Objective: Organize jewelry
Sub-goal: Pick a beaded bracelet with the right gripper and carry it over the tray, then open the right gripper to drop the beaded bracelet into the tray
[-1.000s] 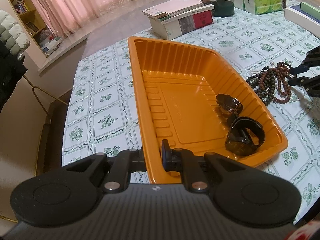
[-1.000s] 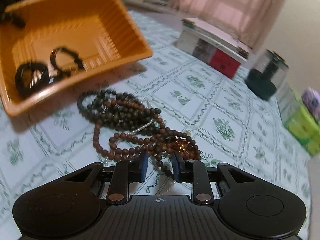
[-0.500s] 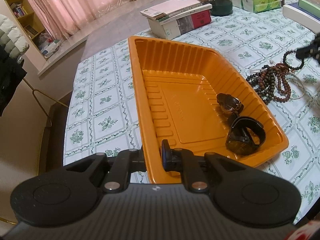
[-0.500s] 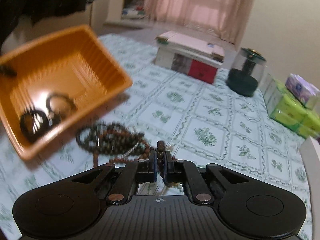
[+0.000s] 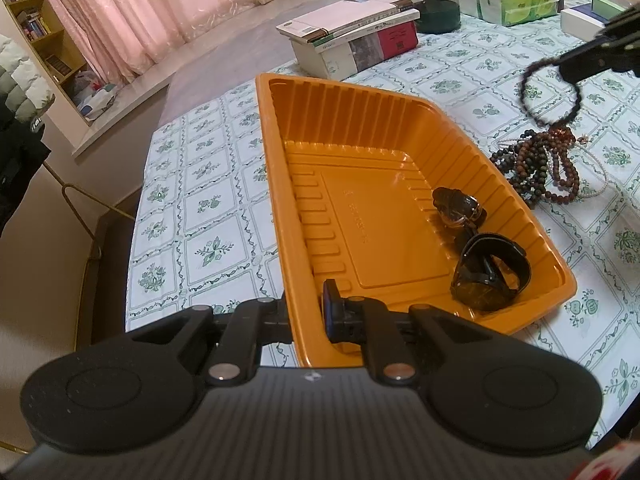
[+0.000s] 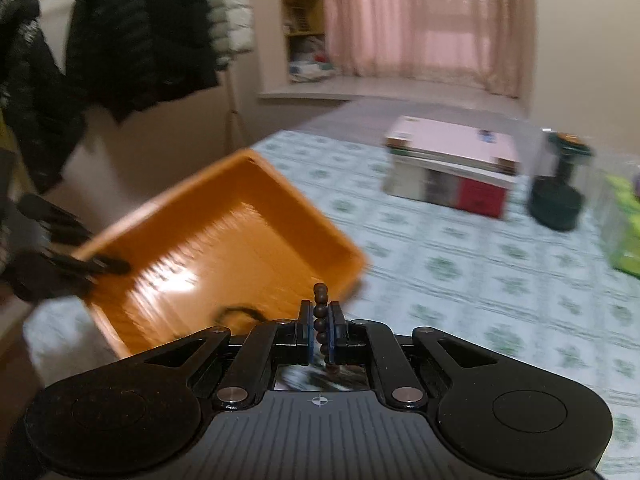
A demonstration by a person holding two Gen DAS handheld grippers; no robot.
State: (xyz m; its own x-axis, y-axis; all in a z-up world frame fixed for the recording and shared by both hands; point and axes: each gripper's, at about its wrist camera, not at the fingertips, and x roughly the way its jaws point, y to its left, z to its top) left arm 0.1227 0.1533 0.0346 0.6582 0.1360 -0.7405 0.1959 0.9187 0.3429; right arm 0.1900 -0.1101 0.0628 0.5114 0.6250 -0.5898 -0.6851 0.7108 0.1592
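One bead bracelet (image 5: 550, 94) pinched in right gripper (image 6: 320, 322), hanging above the tablecloth's right edge. Left gripper (image 5: 306, 312) clamps orange tray (image 5: 280, 184) wall. Bracelet's light and floppy; a strand pinch should suffice.
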